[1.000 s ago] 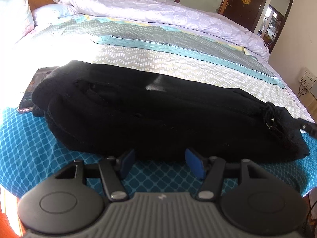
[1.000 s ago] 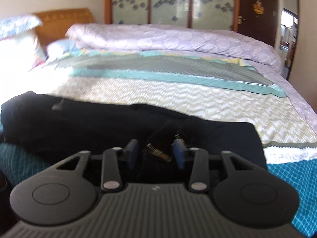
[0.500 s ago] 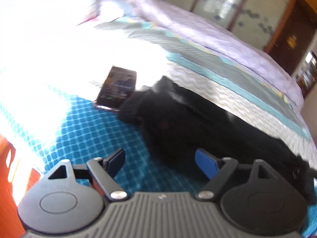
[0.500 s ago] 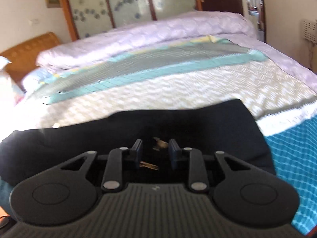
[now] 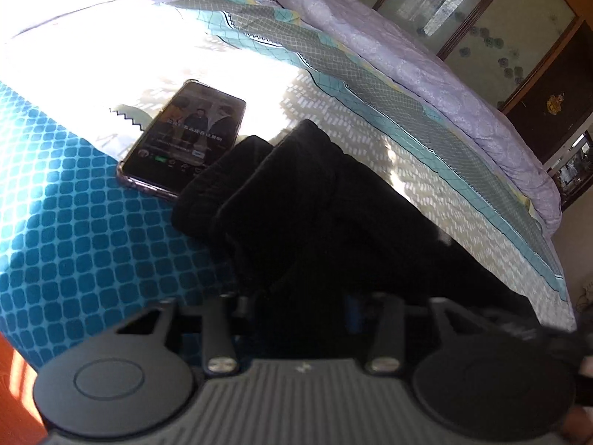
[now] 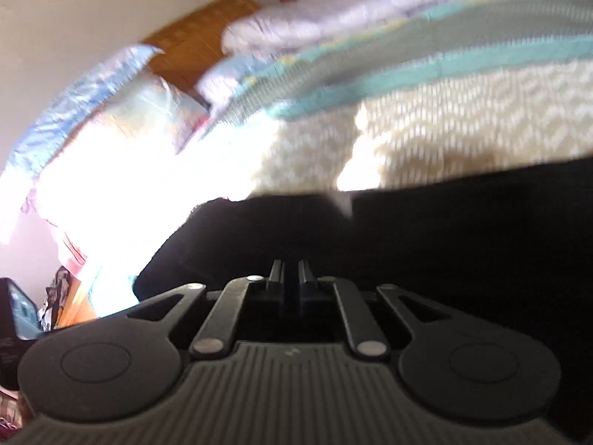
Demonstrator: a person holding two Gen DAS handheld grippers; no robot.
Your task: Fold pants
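The black pants (image 5: 333,222) lie lengthwise on the bed, with both cuffs beside a phone. My left gripper (image 5: 298,307) sits low at the near edge of the legs. Its jaws are closing, and thick black fabric fills the gap between the pads. In the blurred right wrist view the pants (image 6: 444,241) fill the middle and right. My right gripper (image 6: 291,278) has its fingers almost together over the dark cloth, with a thin dark strip pinched between them.
A phone (image 5: 185,137) with a lit screen lies on the bed, touching the cuffs. The blue patterned sheet (image 5: 74,241) drops off at the near edge. A rolled lilac quilt (image 5: 426,74) runs along the far side. Pillows (image 6: 122,111) and a wooden headboard (image 6: 196,40) stand at the left.
The left gripper swung toward the cuff end, opened wide, then came in over the legs with fabric between its fingers. The right gripper closed tight and swept fast toward the pillow end.
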